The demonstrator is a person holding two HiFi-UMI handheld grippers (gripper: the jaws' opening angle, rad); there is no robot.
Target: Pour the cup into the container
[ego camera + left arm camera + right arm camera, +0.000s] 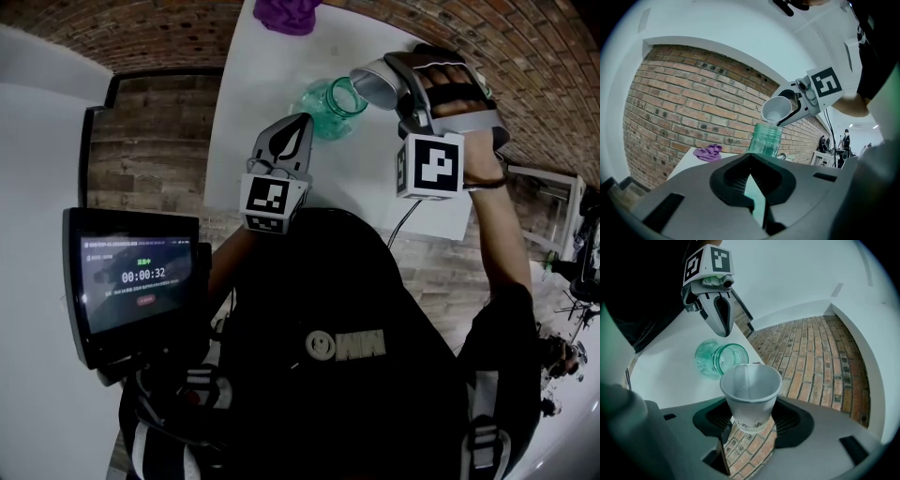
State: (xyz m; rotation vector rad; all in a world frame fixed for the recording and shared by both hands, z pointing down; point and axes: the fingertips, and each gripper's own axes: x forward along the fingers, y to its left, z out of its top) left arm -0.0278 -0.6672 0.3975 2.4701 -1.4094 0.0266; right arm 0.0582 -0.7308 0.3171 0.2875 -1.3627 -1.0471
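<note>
The right gripper point(749, 423) clasps a white paper cup point(751, 391), tipped above the mouth of a green glass jar point(330, 109) on a white table point(246, 103). The left gripper point(300, 124), jaws closed and empty, hovers just near of the jar.

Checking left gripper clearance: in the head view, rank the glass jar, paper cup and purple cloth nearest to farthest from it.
1. The glass jar, just ahead of the left gripper.
2. The paper cup, tilted over the jar's mouth.
3. The purple cloth, at the table's far end.
</note>
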